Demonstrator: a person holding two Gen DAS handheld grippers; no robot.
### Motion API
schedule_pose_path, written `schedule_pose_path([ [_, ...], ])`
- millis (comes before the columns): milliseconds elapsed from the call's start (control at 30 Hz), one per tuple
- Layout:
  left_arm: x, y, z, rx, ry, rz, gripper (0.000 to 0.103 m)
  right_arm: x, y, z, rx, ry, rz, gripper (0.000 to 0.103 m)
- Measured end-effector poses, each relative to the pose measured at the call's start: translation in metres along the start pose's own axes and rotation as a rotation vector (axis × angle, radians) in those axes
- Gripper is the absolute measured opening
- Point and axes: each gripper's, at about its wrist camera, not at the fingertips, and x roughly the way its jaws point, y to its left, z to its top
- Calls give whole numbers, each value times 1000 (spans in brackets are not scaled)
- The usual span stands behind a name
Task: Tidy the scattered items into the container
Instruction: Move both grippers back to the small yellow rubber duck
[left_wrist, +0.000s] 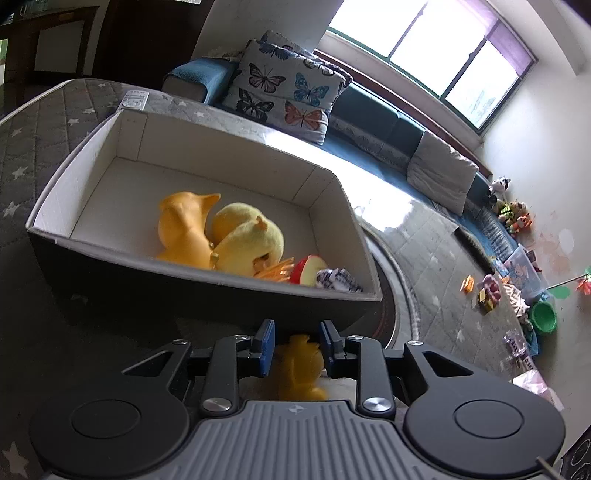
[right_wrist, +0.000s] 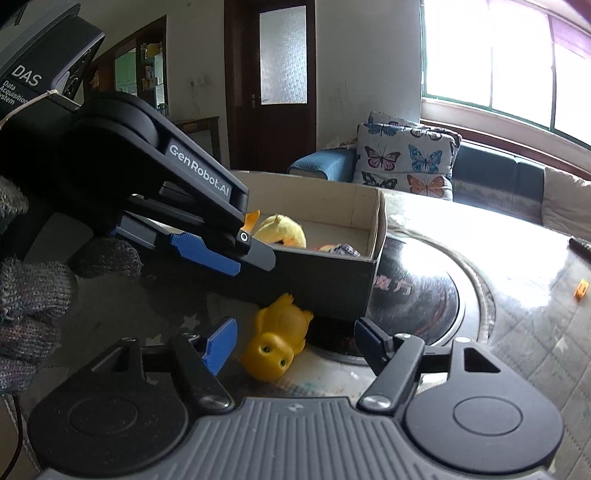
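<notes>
The yellow duck toy (right_wrist: 275, 345) lies on the tabletop (right_wrist: 517, 332) just outside the box (right_wrist: 332, 284), against its dark near wall. We hold the right gripper (right_wrist: 295, 347) with fingers spread wide around it, not touching; the left gripper (left_wrist: 297, 345) stands part-open above it, pads clear. We should close low on the body, lift above the near rim, and keep the two grippers from knocking together.

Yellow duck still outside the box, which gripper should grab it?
Probably left: the left gripper already straddles the yellow duck beside the box. The right gripper is open but wider.
</notes>
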Motion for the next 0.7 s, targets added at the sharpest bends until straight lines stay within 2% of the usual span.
schedule_pose_path([
  [700,1,10,-15,-9,38,9,31,4,19,-18,24,66,21,73],
])
